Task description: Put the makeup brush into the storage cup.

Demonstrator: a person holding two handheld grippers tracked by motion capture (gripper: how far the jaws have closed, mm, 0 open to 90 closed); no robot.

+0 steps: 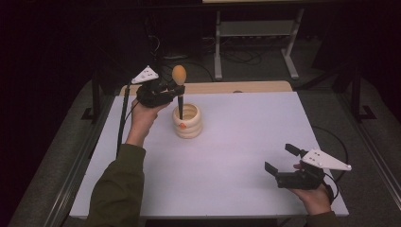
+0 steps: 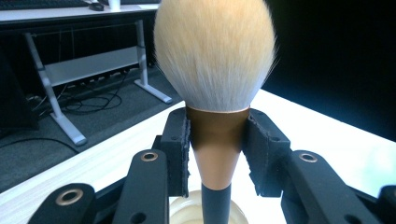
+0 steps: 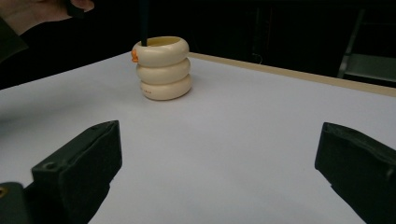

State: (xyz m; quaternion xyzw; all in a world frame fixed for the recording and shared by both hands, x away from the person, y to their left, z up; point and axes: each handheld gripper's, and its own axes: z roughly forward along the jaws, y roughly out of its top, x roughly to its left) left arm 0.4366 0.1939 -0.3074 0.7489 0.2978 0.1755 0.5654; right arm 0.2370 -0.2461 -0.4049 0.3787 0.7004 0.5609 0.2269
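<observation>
Two pads of the left gripper (image 2: 217, 154) pinch the brush (image 2: 215, 70) on its copper ferrule, upright, its handle tip down in the cream holder (image 1: 187, 121). It looks light and stiff in the handle; the bristles are soft and crush easily, so the ferrule, though smooth and tapered, seems the right hold. Pale blond dome of hair, dark slim handle. Holder sits at ten o'clock on the tabletop (image 1: 236, 156). The right gripper (image 1: 280, 158) rests spread at four o'clock, empty.
</observation>
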